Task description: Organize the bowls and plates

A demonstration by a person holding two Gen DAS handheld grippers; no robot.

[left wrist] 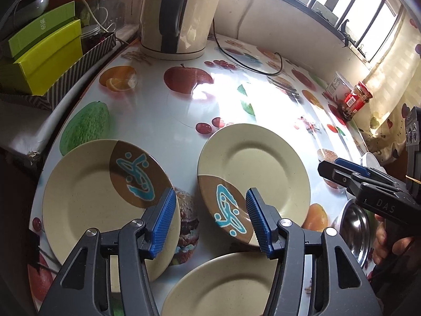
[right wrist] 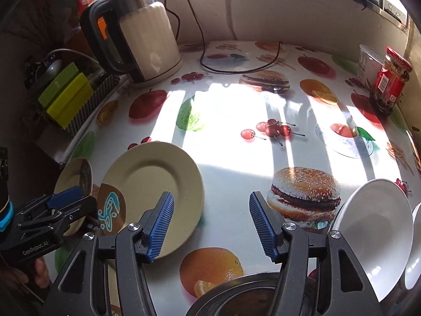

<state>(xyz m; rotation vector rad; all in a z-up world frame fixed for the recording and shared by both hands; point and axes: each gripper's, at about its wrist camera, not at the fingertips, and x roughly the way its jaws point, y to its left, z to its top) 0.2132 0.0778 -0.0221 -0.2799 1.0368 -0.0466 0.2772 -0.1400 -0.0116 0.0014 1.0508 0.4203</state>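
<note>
Three beige plates with a brown patch and a blue motif lie on the fruit-print table (left wrist: 184, 110): a left plate (left wrist: 86, 197), a right plate (left wrist: 263, 166) and a near plate (left wrist: 223, 287). My left gripper (left wrist: 210, 194) hangs open above the gap between the left and right plates, with nothing gripped. My right gripper (right wrist: 210, 197) is open over bare table beside the right plate (right wrist: 155, 181). A white bowl (right wrist: 373, 231) stands to its right, a second white bowl (right wrist: 417, 250) sits at the frame edge, and a steel bowl (right wrist: 236, 297) lies below it. Each gripper shows in the other's view: right gripper (left wrist: 331, 167), left gripper (right wrist: 79, 200).
An electric kettle (right wrist: 142, 34) with its cord stands at the back left. Green boxes (left wrist: 44, 55) fill a striped tray beyond the table's left edge. A red-lidded jar (right wrist: 392, 81) and a white cup (right wrist: 368, 63) stand at the back right under the window. A hand (left wrist: 386, 239) holds the right gripper.
</note>
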